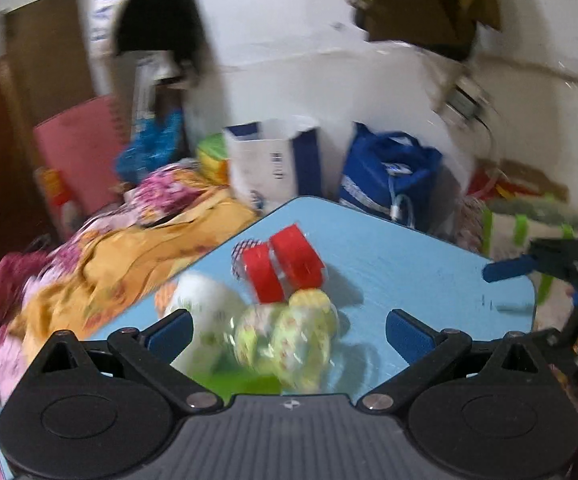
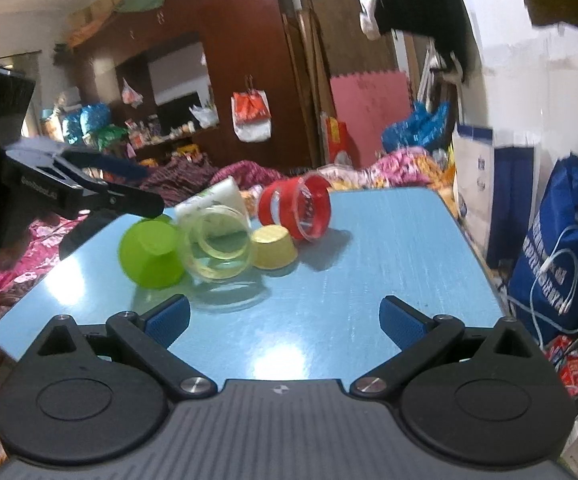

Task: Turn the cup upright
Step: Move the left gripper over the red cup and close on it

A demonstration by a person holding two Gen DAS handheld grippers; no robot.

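Several cups lie on a light blue table [image 2: 369, 272]. A green cup [image 2: 151, 254] is tipped on its side at the left. A clear yellow-tinted cup [image 2: 219, 248] lies on its side, mouth toward my right gripper. A small yellow cup [image 2: 273, 247] stands upside down. A red-banded clear cup [image 2: 295, 210] lies on its side behind it, and a white cup [image 2: 217, 202] lies at the back. My right gripper [image 2: 285, 320] is open and empty, short of the cups. My left gripper [image 1: 289, 334] is open, above the yellow-tinted cup [image 1: 289, 336]; the red cup [image 1: 283, 266] lies beyond. It also shows in the right wrist view [image 2: 101, 184].
Blankets and cloth [image 1: 109, 248] lie past the table's left side. A blue bag [image 2: 565, 248] with white cables and a white paper bag [image 2: 485, 192] stand by the right edge. A dark wardrobe [image 2: 217, 60] is behind. The right gripper's fingertip [image 1: 509, 270] shows in the left wrist view.
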